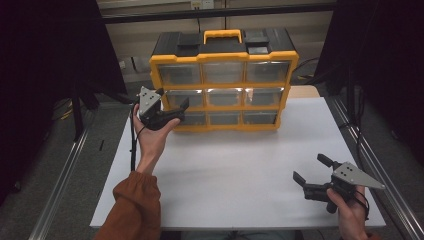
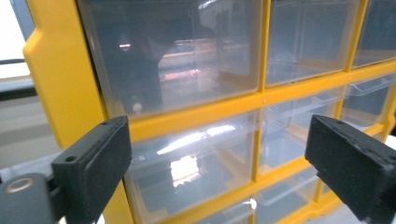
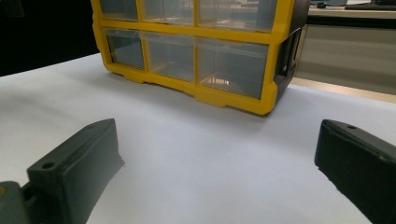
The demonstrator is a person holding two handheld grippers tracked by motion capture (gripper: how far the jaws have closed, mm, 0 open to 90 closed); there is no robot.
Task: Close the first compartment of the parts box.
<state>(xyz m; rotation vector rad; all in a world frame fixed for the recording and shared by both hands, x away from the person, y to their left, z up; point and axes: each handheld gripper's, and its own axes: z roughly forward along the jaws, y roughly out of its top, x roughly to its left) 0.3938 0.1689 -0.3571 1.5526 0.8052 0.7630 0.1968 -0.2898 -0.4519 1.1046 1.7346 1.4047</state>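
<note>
Nine clear drawers in a yellow organizer [image 1: 224, 85], three rows of three, sitting at the far side of my white table [image 1: 235, 175], black top and a yellow carry handle [image 1: 222, 36] on it. From the high view I've got the left gripper [image 1: 172, 102] held up right at the organizer's left column, about level with the middle row, jaws spread with nothing between them. The hand [image 1: 150, 132] comes up out of a rust-orange sleeve [image 1: 132, 207]. My right gripper [image 1: 310, 170] is way off at the near right corner of the table, well apart from the organizer, jaws also spread and pointing left.

Left gripper view: both black jaws stand wide apart, and between them is the front of the organizer [image 2: 224, 109], super close. I'm looking at the clear drawer fronts with the yellow frame bars crossing. The pads aren't touching any of it as far as I can tell.

Right gripper view: jaws wide open over bare white table [image 3: 201, 158], and the organizer [image 3: 196, 51] is sitting farther back, its bottom row and black side wall showing.
</note>
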